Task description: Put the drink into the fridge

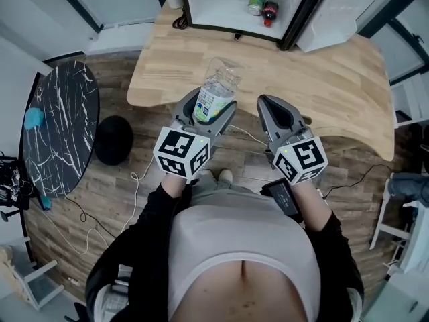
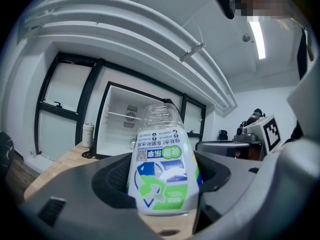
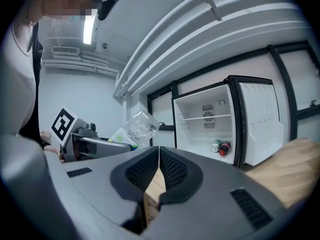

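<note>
While the left gripper (image 1: 210, 106) is clamped on the clear drink bottle (image 1: 216, 86), its jaws pressed against the green-and-blue label, the bottle hangs over the near edge of the wooden table (image 1: 335, 79), close in front of the person. At 12 o'clock the small fridge (image 1: 218, 5) stands open on that table, holding a green can (image 1: 255, 4) and, touching it, what may be a red-capped bottle (image 1: 269, 12). The right gripper (image 1: 271, 107), at 3 o'clock from the left one, has its jaws together on nothing.
</note>
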The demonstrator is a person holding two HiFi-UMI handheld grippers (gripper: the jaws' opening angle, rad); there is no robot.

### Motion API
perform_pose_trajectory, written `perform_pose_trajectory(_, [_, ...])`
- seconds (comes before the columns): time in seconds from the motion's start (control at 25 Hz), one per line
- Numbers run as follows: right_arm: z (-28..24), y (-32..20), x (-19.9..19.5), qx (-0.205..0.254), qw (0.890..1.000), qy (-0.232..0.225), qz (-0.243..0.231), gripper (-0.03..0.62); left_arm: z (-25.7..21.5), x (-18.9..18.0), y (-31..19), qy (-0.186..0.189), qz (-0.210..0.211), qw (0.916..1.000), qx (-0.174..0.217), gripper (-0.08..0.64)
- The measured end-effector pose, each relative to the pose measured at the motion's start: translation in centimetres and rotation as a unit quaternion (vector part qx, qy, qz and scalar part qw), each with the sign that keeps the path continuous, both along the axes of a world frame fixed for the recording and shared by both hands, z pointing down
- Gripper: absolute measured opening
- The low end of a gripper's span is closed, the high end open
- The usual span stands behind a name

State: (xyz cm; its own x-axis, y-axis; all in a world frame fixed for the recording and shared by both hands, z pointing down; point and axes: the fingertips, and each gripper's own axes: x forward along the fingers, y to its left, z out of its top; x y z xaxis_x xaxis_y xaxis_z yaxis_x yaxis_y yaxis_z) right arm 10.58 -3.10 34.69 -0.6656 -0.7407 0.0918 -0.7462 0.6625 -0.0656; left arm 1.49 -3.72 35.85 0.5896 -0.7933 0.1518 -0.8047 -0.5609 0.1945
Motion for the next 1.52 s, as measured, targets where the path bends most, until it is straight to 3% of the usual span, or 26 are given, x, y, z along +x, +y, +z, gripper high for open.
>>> perform_pose_trajectory(0.36, [0.0, -0.6, 0.1, 0.0, 1.0, -0.01, -0.005, 0.028, 0.4, -0.2, -1.2, -0.004, -0.011, 0.9999, 0.0, 0.321])
perform_pose_trajectory(0.64, [0.2, -0.7, -0.1, -0.007, 0.999, -0.029, -0.019, 0.028, -0.6, -0.3, -1.5, -0.006, -0.03, 0.9992, 0.026, 0.321])
perform_pose_trajectory(0.88, [0.7, -1.7, -0.5, -0.015, 0.999, -0.032, -0.024, 0.028, -0.3, -1.3, -1.9, -0.002, -0.045, 0.9988, 0.018, 0.321])
perform_pose_trajectory(1.2, [1.0, -5.1, 0.1, -0.009, 1.0, -0.025, -0.012, 0.028, 0.6, -1.1, -5.5, -0.005, -0.034, 0.9994, 0.01, 0.321])
perform_pose_trajectory(1.52, [0.7, -11.7, -0.2, -0.002, 1.0, -0.022, 0.005, 0.028, 0.8, -1.3, -12.4, -0.005, -0.017, 0.9998, 0.005, 0.321])
